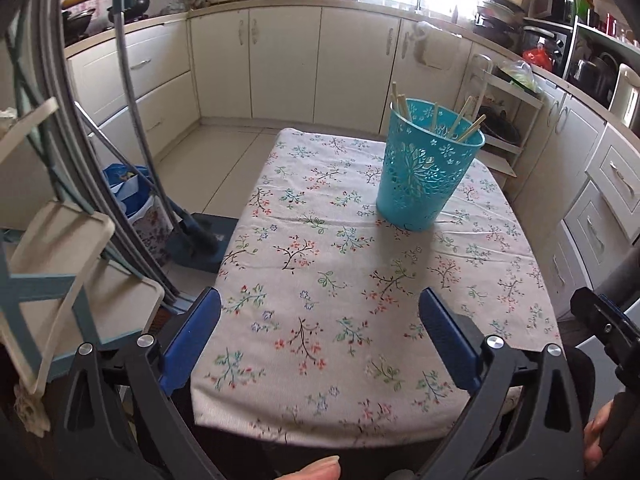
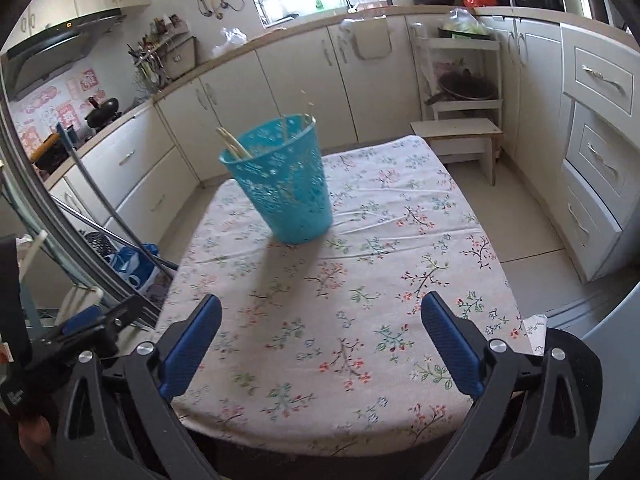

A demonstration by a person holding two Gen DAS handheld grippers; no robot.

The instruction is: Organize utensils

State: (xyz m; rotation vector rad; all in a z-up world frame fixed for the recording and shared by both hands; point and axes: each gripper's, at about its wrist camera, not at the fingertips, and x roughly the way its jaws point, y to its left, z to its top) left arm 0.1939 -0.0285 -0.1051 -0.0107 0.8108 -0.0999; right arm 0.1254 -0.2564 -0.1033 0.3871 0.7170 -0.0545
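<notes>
Chopsticks (image 1: pixel 401 105) in turquoise basket (image 1: pixel 424 168)

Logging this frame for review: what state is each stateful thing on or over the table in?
Left gripper: open, empty.
Right gripper: open, empty.
Teal basket: upright on the tablecloth, holding chopsticks.
Chopsticks: standing in the basket, leaning on its rim.

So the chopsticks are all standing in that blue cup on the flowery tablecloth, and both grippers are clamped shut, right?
Not quite: both grippers are wide open and empty. The left gripper and right gripper show this in their wrist views. The chopsticks do stand in the blue cup on the flowery tablecloth.
</notes>
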